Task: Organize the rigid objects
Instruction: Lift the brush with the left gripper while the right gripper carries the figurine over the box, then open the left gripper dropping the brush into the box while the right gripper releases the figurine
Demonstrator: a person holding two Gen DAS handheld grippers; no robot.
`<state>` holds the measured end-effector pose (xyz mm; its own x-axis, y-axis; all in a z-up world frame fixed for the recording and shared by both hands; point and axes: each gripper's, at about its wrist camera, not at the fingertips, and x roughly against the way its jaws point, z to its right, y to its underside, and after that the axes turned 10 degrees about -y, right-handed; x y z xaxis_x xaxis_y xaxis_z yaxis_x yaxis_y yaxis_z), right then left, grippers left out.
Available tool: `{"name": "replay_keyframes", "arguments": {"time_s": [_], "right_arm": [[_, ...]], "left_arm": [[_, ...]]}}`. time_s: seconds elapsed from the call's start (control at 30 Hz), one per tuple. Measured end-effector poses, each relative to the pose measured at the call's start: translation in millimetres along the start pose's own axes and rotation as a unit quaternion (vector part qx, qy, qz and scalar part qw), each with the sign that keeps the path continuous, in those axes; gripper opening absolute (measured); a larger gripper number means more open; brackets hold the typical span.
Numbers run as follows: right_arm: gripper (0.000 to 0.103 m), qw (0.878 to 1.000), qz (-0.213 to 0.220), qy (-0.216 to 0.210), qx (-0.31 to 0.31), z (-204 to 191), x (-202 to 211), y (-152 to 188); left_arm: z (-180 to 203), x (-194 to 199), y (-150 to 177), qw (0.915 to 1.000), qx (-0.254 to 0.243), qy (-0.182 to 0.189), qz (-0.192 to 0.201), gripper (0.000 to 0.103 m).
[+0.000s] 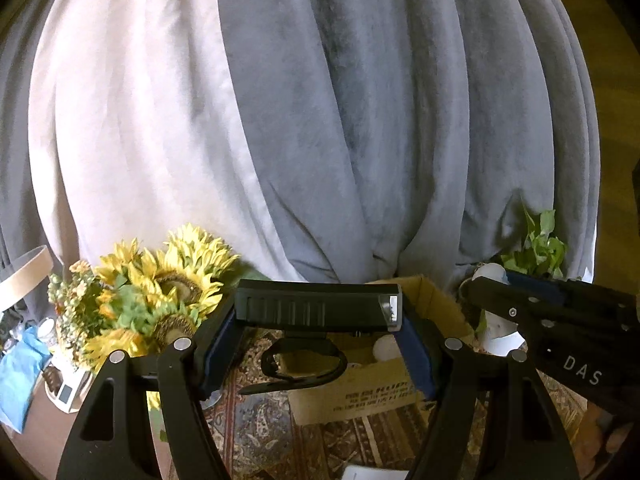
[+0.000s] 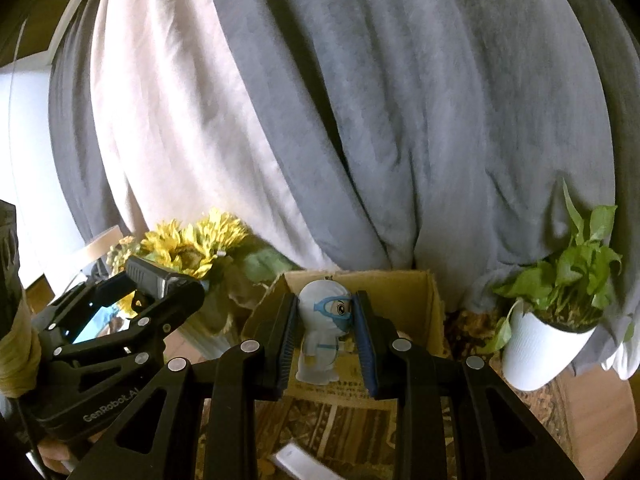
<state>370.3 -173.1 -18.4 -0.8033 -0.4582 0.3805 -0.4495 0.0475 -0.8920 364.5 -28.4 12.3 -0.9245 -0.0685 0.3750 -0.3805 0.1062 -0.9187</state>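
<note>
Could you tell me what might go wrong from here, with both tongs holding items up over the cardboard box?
1. The left tongs pinch the black bike light only by its ends; it could pivot or slip out.
2. The right tongs clamp the figurine around its rounded head, so it may twist loose.
3. Both tongs crowd the cardboard box; they could bump each other, or the potted plant beside it.

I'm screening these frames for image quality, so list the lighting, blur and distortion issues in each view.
Left wrist: fisheye bows the curtain outward; corners vignette black; the black bike light held by the left gripper shows a small glint at its right end.
Right wrist: same bowing; the curtain looks soft, the figurine fairly sharp.
</note>
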Motion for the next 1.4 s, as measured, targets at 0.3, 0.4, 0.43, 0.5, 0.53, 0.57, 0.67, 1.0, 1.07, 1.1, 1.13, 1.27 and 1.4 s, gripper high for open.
{"name": "replay_keyframes", "arguments": {"time_s": [0.3,0.4,0.43,0.5,0.53,0.57,0.67,1.0,1.07,1.1,1.13,1.27,1.4], "right_arm": [[0.029,1.0,-0.001,0.001,-0.001,11,-16,-17],[0.029,1.0,-0.007,0.0,-0.005,15,-25,-20],[0.029,1.0,-0.01,0.0,-0.008,17,-29,-22],[0.029,1.0,-0.014,0.0,-0.012,20,-34,-24],[0.029,1.0,-0.017,-0.001,-0.014,22,-37,-25],[0.029,1.0,-0.018,-0.001,-0.015,23,-39,-26],[0.029,1.0,-0.025,0.0,-0.018,28,-49,-27],[0.029,0.997,-0.062,0.009,-0.036,53,-81,-24],[0.029,0.997,-0.069,0.011,-0.04,58,-88,-22],[0.029,0.996,-0.072,0.011,-0.043,60,-91,-21],[0.029,0.996,-0.077,0.012,-0.047,64,-95,-19],[0.029,0.994,-0.095,0.015,-0.056,73,-109,-13],[0.029,0.991,-0.114,0.018,-0.063,82,-122,-7]], "left_arm": [[5,-25,-14,0.9999,-0.003,0.0,-0.011,0.072],[5,-34,-17,0.9998,-0.005,-0.001,-0.017,0.072],[4,-36,-18,0.9998,-0.006,-0.002,-0.019,0.072],[5,-42,-19,0.9997,-0.007,-0.002,-0.023,0.072],[5,-44,-19,0.9997,-0.008,-0.002,-0.025,0.072],[6,-47,-20,0.9996,-0.008,-0.002,-0.028,0.072],[8,-59,-21,0.9992,-0.012,-0.002,-0.039,0.072],[24,-97,-17,0.9968,-0.031,0.004,-0.073,0.072],[26,-106,-15,0.9958,-0.034,0.008,-0.085,0.072],[28,-112,-13,0.9949,-0.036,0.011,-0.094,0.072],[29,-116,-12,0.9943,-0.036,0.012,-0.1,0.072],[34,-135,-5,0.9905,-0.04,0.018,-0.13,0.072],[39,-153,6,0.9854,-0.046,0.021,-0.163,0.072]]}}
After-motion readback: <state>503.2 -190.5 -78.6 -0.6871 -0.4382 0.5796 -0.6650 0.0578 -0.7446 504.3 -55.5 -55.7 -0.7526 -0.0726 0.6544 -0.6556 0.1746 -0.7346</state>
